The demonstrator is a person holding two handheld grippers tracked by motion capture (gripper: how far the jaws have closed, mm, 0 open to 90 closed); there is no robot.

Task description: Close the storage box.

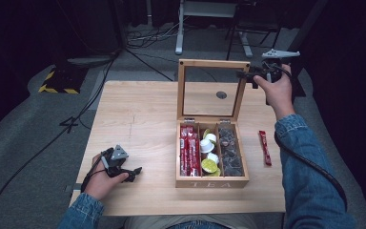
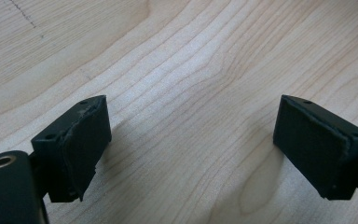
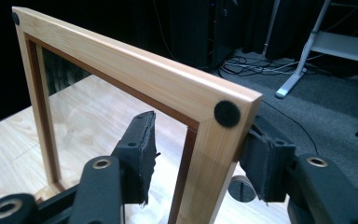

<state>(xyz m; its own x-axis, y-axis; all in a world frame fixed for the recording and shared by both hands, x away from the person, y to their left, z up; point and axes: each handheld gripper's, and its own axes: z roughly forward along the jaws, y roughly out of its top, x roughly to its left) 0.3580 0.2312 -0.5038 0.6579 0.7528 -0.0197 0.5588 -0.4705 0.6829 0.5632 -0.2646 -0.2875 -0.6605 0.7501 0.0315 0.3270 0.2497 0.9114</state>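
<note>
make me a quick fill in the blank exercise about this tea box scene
1. The right claw straddles a top corner of the box's upright ____.
2. The wooden tea box is divided into ____ compartments.
3. The left claw rests over bare table with its jaws ____.
4. A loose red packet lies on the table to the ____ of the box in the high view.

Missing words: lid; three; open; right

One tea box (image 1: 212, 182); one loose red sachet (image 1: 265, 148); two tongs (image 1: 134, 173) (image 1: 246, 75).
</note>
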